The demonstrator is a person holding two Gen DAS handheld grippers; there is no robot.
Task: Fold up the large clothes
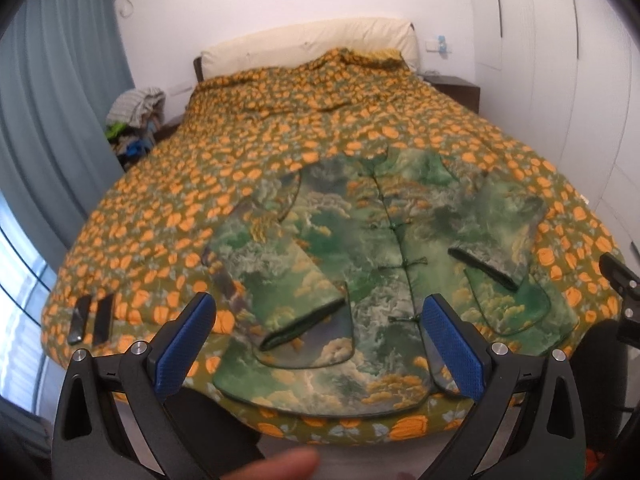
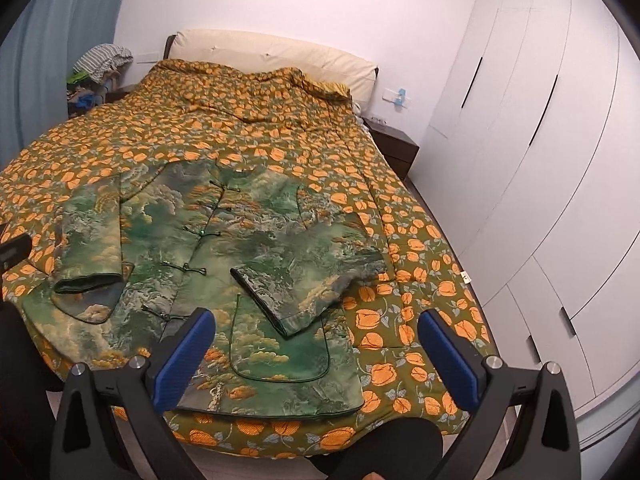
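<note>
A green jacket (image 1: 384, 248) with a landscape print and knot buttons lies flat, front up, near the foot of the bed. Both sleeves are folded inward over its front: the left sleeve (image 1: 288, 276) and the right sleeve (image 2: 304, 292). The same jacket (image 2: 224, 256) fills the middle of the right wrist view. My left gripper (image 1: 320, 308) hangs open above the jacket's lower hem, holding nothing. My right gripper (image 2: 316, 320) is open too, above the lower right corner of the jacket. A fingertip shows at the bottom of the left wrist view.
The bed carries an orange-flowered quilt (image 1: 320, 128) and a cream headboard (image 1: 312, 44). Two dark flat items (image 1: 92, 320) lie on the quilt at the left. A heap of clothes (image 1: 136, 116) sits beside blue curtains (image 1: 52, 92). White wardrobes (image 2: 540, 160) line the right wall, past a dark nightstand (image 2: 394, 148).
</note>
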